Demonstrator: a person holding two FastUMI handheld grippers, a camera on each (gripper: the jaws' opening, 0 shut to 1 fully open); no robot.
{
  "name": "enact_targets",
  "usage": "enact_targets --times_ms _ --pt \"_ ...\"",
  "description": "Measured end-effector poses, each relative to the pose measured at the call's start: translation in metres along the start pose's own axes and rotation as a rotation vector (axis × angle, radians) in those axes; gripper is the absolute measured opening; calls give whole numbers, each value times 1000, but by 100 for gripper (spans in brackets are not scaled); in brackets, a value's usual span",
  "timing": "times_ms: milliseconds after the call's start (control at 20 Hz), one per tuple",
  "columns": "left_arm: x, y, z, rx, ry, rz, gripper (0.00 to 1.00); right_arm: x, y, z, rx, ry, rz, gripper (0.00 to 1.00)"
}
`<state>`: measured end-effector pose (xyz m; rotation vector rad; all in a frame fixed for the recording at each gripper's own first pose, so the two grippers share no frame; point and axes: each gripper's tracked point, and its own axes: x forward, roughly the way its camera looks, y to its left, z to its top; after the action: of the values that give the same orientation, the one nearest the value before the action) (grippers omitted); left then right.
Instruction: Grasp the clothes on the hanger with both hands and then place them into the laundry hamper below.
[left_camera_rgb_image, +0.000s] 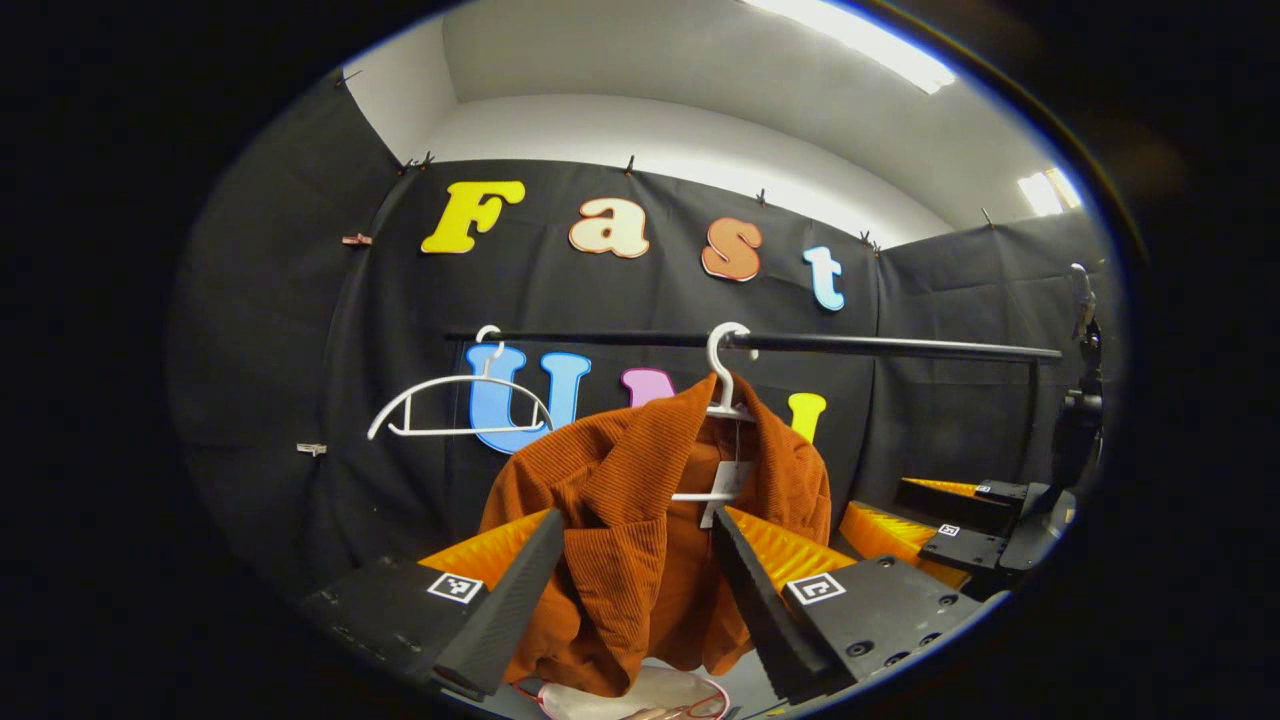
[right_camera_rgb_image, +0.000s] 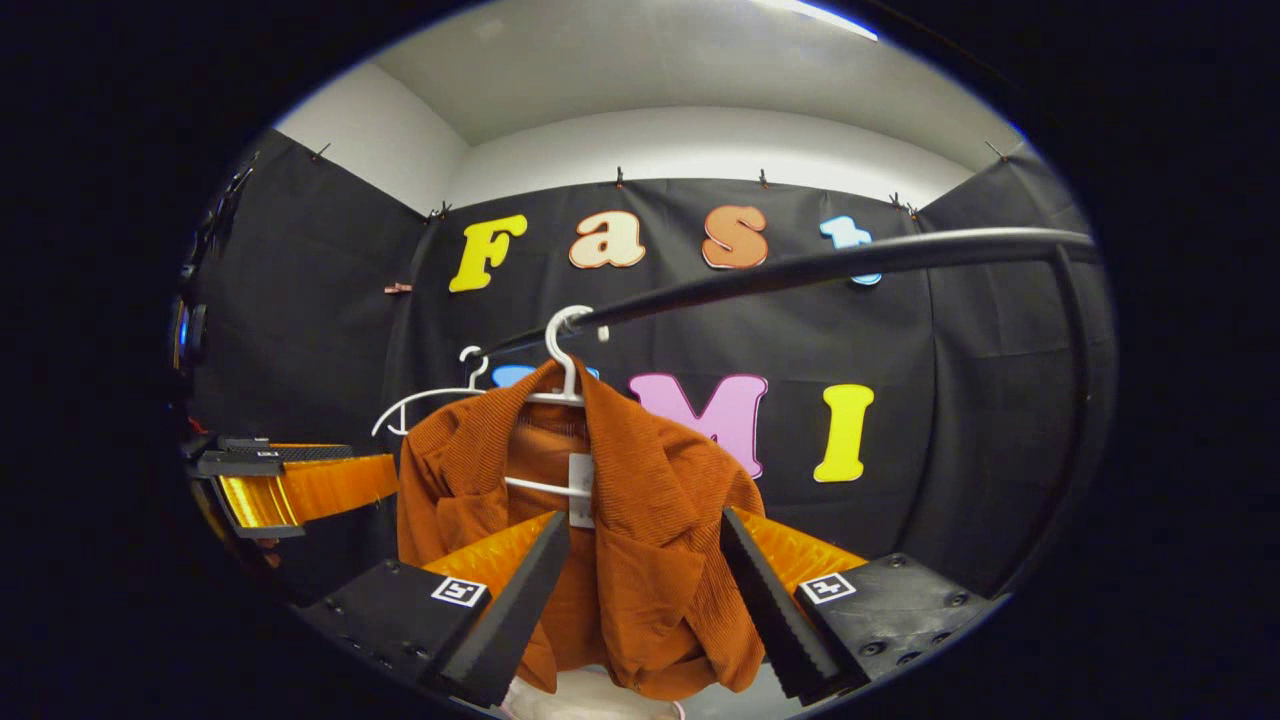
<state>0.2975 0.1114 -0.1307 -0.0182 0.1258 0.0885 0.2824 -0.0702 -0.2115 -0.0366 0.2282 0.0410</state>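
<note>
In the left gripper view, the left gripper (left_camera_rgb_image: 640, 600) is pointing forward with its two fingers spread wide, and the rust-orange corduroy jacket (left_camera_rgb_image: 640, 520) is hanging ahead of it, framed in the gap between the fingers without either pad touching the cloth. This view is also showing the right gripper (left_camera_rgb_image: 975, 525) off to the tool's right, and a white hamper rim with red trim (left_camera_rgb_image: 640, 695) is peeking out low, under the jacket's hem. An empty white hanger (left_camera_rgb_image: 455, 405) is hanging on the black rail (left_camera_rgb_image: 900, 347) up and to the left of the jacket's own hanger (left_camera_rgb_image: 725, 375). In the right gripper view, the right gripper (right_camera_rgb_image: 645, 600) is likewise standing open, with the jacket (right_camera_rgb_image: 640, 540) hanging straight ahead between its fingers, untouched. Here the left gripper (right_camera_rgb_image: 290, 480) is showing off to the tool's left, level with the jacket's shoulder, and the rail (right_camera_rgb_image: 800, 270) is sweeping overhead toward the upper right.
</note>
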Motion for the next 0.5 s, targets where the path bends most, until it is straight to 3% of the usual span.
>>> enact_targets --times_ms 250,500 --pt "41 20 -29 -47 58 -3 95 30 -16 -41 -4 93 -7 98" --pt "75 39 -62 -104 126 8 95 51 -16 -62 -7 135 35 98"
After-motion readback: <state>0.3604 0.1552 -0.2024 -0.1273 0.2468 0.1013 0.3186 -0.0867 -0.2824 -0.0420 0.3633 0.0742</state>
